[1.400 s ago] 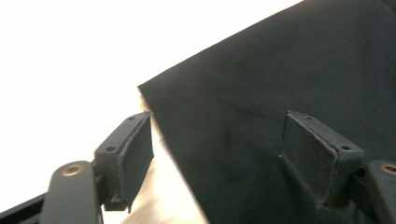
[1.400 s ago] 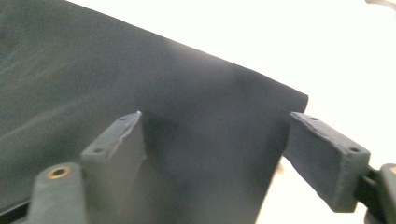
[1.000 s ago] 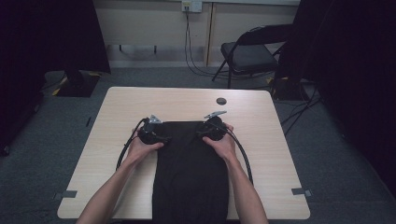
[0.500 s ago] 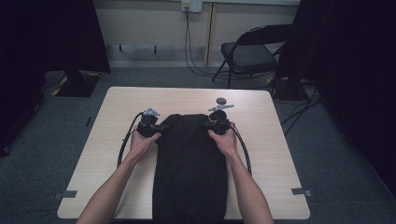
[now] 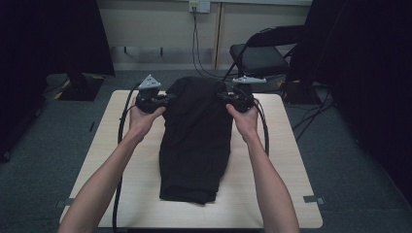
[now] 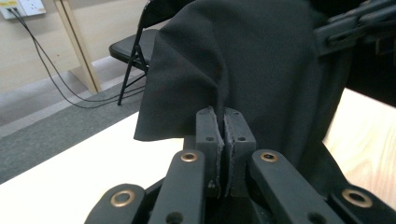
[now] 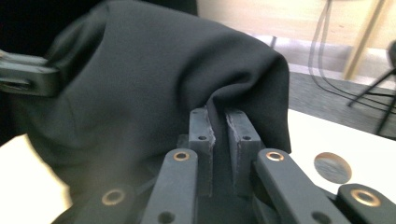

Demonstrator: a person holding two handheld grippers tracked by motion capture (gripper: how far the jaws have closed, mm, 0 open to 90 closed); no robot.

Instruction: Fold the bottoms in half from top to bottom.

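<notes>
Both grippers had just closed: the left gripper (image 5: 163,99) and the right gripper (image 5: 224,96) each pinched a far corner of the black garment (image 5: 197,141), now lifted off the table (image 5: 286,194); its near end rested there, ready for folding.

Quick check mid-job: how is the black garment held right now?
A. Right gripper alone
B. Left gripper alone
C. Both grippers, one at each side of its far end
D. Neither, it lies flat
C: the left gripper and right gripper each pinch the black garment, its far end raised above the table.
</notes>
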